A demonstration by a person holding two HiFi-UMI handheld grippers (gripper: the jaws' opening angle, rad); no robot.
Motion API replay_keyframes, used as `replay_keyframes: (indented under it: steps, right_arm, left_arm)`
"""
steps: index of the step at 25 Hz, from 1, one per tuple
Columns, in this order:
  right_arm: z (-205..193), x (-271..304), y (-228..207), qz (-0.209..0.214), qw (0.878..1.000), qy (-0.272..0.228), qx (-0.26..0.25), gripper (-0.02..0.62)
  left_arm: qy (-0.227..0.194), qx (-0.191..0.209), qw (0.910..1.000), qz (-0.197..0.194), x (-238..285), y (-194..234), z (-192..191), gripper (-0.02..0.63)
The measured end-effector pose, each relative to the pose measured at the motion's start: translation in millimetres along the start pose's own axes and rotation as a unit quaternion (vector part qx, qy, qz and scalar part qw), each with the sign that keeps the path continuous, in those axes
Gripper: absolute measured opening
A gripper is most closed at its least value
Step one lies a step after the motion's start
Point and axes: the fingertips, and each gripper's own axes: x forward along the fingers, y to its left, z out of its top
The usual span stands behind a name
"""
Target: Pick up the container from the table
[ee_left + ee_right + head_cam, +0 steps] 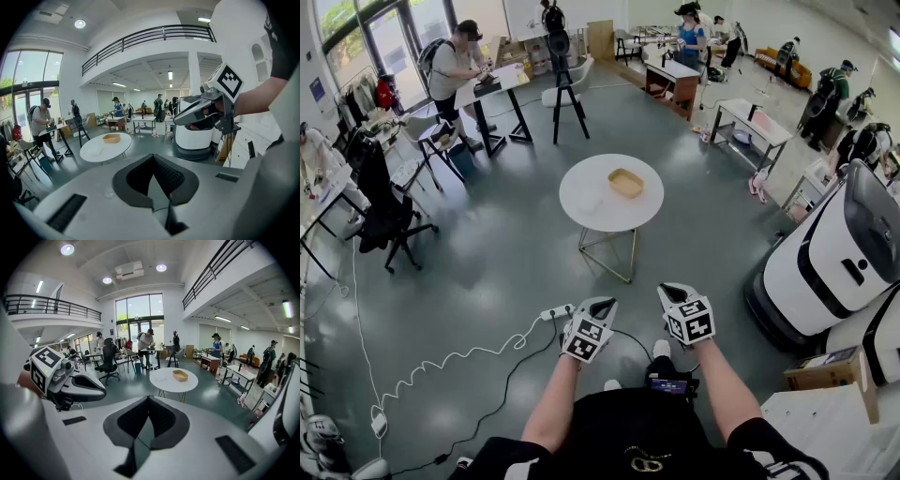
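A shallow tan container (pixel 625 182) lies on a round white table (pixel 581 220) in the middle of the room. Both grippers hang low in front of my body, well short of the table. The left gripper (pixel 589 330) and the right gripper (pixel 687 314) are side by side, each with its marker cube on top. In the left gripper view the jaws (pixel 154 159) meet with nothing between them, and the container (pixel 111 138) shows far ahead. In the right gripper view the jaws (pixel 147 399) are likewise shut and empty, the container (pixel 180 375) beyond them.
A big white machine (pixel 834 262) stands to the right of the table. A power strip with a white cable (pixel 553 312) lies on the floor just ahead of me. A black office chair (pixel 389 220) stands at the left. Desks and people ring the room.
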Motion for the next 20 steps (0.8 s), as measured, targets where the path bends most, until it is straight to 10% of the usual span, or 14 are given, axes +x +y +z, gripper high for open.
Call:
replay_keyframes:
  steps: [20]
  right_arm:
    - [5, 11, 17, 0.008, 0.998, 0.002, -0.061, 0.064]
  left_arm:
    - [-0.02, -0.034, 0.9992, 0.001, 3, 15, 4, 0.009]
